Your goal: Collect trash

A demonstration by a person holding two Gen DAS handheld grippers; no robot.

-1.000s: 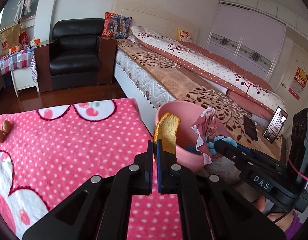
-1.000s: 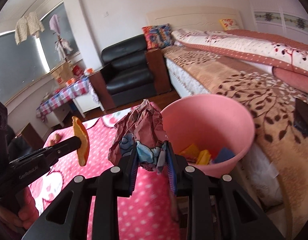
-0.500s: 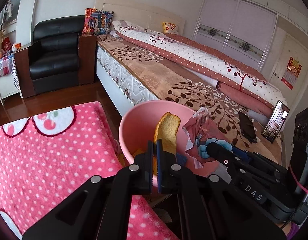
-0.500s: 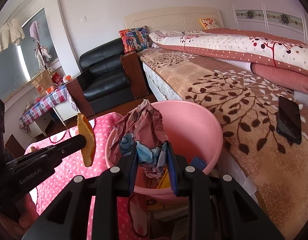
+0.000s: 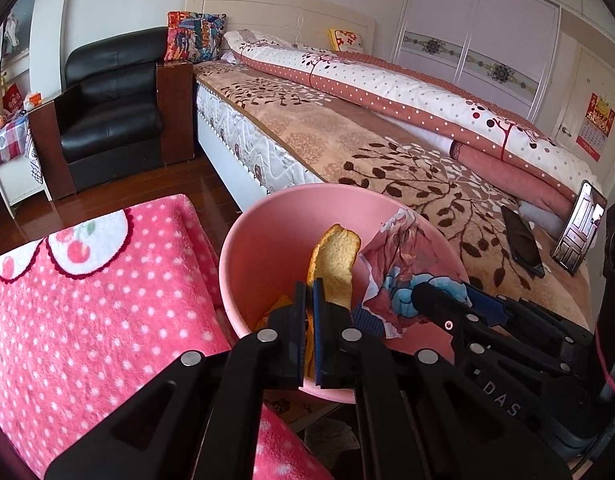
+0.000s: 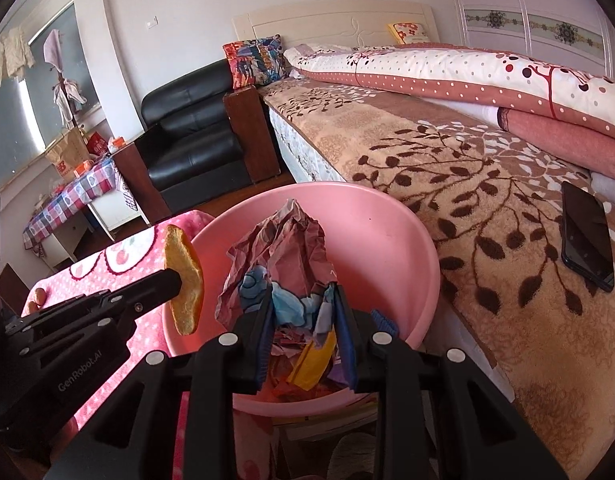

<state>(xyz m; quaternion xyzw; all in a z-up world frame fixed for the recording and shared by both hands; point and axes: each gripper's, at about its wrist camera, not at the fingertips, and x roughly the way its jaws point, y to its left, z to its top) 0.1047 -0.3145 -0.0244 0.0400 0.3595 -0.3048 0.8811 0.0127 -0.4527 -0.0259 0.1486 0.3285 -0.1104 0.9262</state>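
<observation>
A pink bin (image 5: 267, 240) (image 6: 387, 240) stands between the pink dotted table and the bed. My left gripper (image 5: 309, 292) is shut on an orange peel (image 5: 337, 268) and holds it over the bin; the peel also shows in the right wrist view (image 6: 183, 276). My right gripper (image 6: 303, 300) is shut on a crumpled paper wrapper (image 6: 283, 248) above the bin's opening; the wrapper also shows in the left wrist view (image 5: 395, 268). Yellow, blue and other scraps (image 6: 313, 364) lie in the bin's bottom.
The pink polka-dot tablecloth (image 5: 87, 300) lies at the left, with small brown nuts (image 6: 38, 295) on it. The bed (image 5: 367, 148) at the right carries a black phone (image 6: 587, 236) and a propped phone (image 5: 579, 226). A black armchair (image 5: 111, 108) stands behind.
Both grippers have moved right from over the table to over the bin's opening, still holding the peel and the wrapper. The bin now fills the centre of both views.
</observation>
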